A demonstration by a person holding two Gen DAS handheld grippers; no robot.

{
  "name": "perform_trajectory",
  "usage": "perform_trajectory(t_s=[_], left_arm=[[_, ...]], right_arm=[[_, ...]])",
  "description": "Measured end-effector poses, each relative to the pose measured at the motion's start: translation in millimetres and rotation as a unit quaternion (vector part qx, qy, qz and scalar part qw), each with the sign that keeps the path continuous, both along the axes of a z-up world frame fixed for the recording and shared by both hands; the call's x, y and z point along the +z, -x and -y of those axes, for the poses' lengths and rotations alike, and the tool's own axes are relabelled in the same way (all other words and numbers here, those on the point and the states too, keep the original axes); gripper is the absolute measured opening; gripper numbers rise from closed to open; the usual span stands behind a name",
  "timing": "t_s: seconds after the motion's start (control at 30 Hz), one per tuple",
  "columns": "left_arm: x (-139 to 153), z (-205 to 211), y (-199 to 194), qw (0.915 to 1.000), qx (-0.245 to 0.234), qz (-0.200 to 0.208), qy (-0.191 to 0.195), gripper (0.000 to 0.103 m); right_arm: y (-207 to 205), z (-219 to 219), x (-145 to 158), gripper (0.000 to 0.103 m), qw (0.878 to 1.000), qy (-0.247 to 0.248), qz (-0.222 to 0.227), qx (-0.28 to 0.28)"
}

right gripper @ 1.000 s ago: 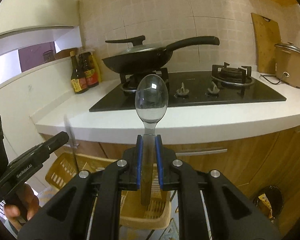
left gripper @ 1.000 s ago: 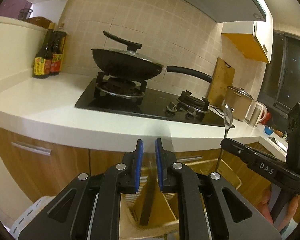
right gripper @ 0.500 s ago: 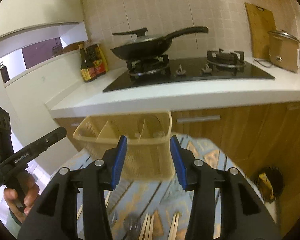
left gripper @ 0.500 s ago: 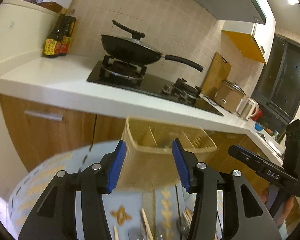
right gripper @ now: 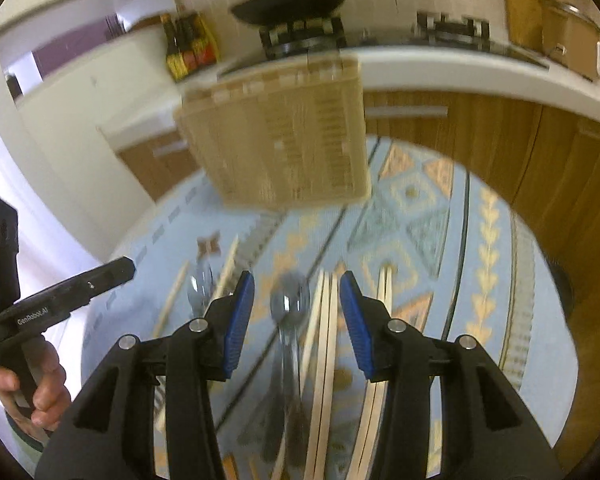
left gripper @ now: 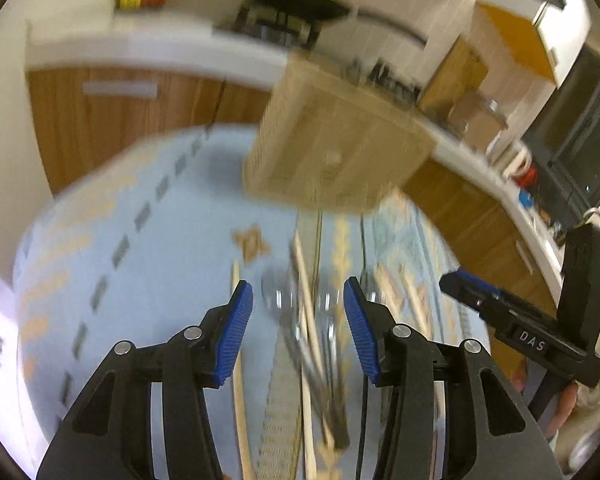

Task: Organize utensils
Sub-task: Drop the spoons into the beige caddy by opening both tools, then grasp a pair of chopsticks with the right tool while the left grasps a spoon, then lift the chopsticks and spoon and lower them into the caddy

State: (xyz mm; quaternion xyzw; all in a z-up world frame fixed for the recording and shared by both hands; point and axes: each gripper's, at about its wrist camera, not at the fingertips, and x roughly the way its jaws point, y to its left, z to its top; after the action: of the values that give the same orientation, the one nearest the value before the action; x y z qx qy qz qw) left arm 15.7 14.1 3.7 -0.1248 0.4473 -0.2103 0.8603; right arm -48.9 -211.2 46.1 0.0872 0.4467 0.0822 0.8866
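A tan slatted utensil basket (left gripper: 336, 144) stands on a round table with a light blue patterned cloth (left gripper: 112, 264); it also shows in the right wrist view (right gripper: 284, 136). Both views are blurred. My left gripper (left gripper: 298, 328) is open and empty above loose wooden chopsticks (left gripper: 306, 300) and metal spoons (left gripper: 274, 294). My right gripper (right gripper: 297, 314) is open and empty above a metal spoon (right gripper: 290, 300) and wooden chopsticks (right gripper: 326, 344). Another spoon (right gripper: 200, 280) lies to the left.
Behind the table runs a white kitchen counter (right gripper: 460, 68) with wooden cabinets, a black pan (right gripper: 296, 0) on the stove, sauce bottles (right gripper: 186, 46) and a rice cooker (right gripper: 568, 36). The other gripper shows in each view's side (left gripper: 520, 332) (right gripper: 56, 300).
A second ago the right gripper held a spoon and the left was shut over the basket. Both opened, and both views have since tipped down onto the utensils on the cloth.
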Motion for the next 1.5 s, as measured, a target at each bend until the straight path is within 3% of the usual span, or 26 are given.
perform_trajectory(t_s=[0.1,0.23,0.43,0.6,0.73,0.8,0.97,1.33,1.5], left_arm=[[-29,13,-3,0.9976,-0.028,-0.064,-0.002,0.045],[-43,23,-9,0.9952,-0.027,-0.092,-0.019,0.043],[-44,40,-12,0.9933,-0.021,-0.084,-0.076,0.04],[-42,66,-9,0.9848,-0.023,-0.057,-0.162,0.03],[-41,73,-4,0.9821,-0.034,-0.048,-0.179,0.026],[-41,76,-4,0.9826,-0.043,-0.05,-0.174,0.017],[-39,74,-2,0.9837,-0.048,-0.05,-0.166,0.014],[-28,55,0,0.9916,-0.04,-0.041,-0.116,0.01],[-6,46,3,0.9961,-0.035,-0.007,-0.08,0.01]], right_arm=[[5,0,-11,0.036,0.999,0.021,-0.031,-0.004],[9,9,-25,0.035,0.996,0.051,-0.076,-0.015],[13,33,-37,0.033,0.991,0.047,-0.117,-0.038],[7,41,-47,0.026,0.989,0.032,-0.14,-0.041],[0,34,-53,0.021,0.987,0.043,-0.151,-0.034],[-3,29,-56,0.02,0.986,0.054,-0.158,-0.027],[-5,20,-56,0.011,0.982,0.096,-0.163,-0.021],[1,26,-51,0.01,0.985,0.076,-0.156,-0.019],[8,28,-27,0.01,0.993,0.05,-0.107,-0.003]])
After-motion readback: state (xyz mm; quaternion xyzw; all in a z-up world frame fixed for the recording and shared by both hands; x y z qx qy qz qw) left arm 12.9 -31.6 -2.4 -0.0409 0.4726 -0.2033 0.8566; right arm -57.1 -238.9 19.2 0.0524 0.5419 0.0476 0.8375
